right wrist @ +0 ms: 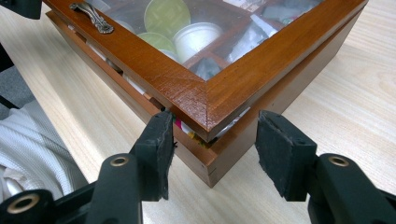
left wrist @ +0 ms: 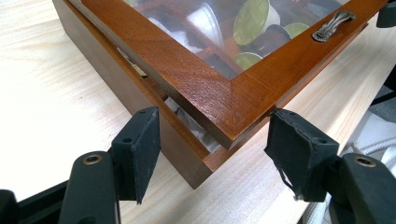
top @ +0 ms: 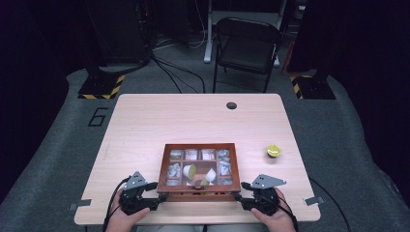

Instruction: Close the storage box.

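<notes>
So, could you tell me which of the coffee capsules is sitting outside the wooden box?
The yellow-green capsule alone on the bare table, right of the wooden box; the other capsules lie under the box's glass lid.

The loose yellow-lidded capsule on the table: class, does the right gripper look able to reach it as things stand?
Probably yes: the capsule sits alone on bare table beyond the right gripper, whose jaws hold nothing.

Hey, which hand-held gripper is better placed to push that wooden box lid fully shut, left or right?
Roughly even, slightly the right hand-held gripper: one pad already meets the lid at its raised corner. The left hand-held gripper straddles the other corner; contact unclear.
</notes>
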A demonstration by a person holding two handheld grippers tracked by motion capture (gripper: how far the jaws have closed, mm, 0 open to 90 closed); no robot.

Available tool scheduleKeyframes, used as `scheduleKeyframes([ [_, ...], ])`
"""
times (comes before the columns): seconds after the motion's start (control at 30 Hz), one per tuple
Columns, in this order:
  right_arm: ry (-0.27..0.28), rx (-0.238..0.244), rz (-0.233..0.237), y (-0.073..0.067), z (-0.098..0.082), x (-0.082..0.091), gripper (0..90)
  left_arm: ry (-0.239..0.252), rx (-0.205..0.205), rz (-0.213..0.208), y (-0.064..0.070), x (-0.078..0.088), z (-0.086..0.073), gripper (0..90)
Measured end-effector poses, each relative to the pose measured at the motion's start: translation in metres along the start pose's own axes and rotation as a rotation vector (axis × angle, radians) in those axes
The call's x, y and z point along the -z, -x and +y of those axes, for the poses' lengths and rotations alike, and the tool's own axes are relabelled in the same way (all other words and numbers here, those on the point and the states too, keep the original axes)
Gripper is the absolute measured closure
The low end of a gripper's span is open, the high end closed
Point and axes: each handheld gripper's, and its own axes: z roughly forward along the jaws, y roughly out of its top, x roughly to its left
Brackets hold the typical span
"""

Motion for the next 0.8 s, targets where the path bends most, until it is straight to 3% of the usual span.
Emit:
scheduleKeyframes([
  [0.2,-0.034,-0.022,0.005,0.003,-0.004,-0.003,46.3,-0.018,0.015,-0.018,-0.001,-0.003,-0.002,34.9],
  [0.43,-0.082,0.0,-0.008,0.004,-0.007,-0.005,46.2,-0.025,0.03,-0.021,-0.004,-0.004,-0.004,34.5],
  [0.53,-0.087,-0.021,-0.002,0.006,-0.008,-0.002,45.1,-0.02,0.032,-0.022,-0.004,-0.004,-0.003,34.6],
  [0.8,-0.025,-0.056,-0.019,0.014,-0.01,0.011,44.0,-0.001,0.045,-0.015,-0.005,-0.001,-0.001,34.6],
])
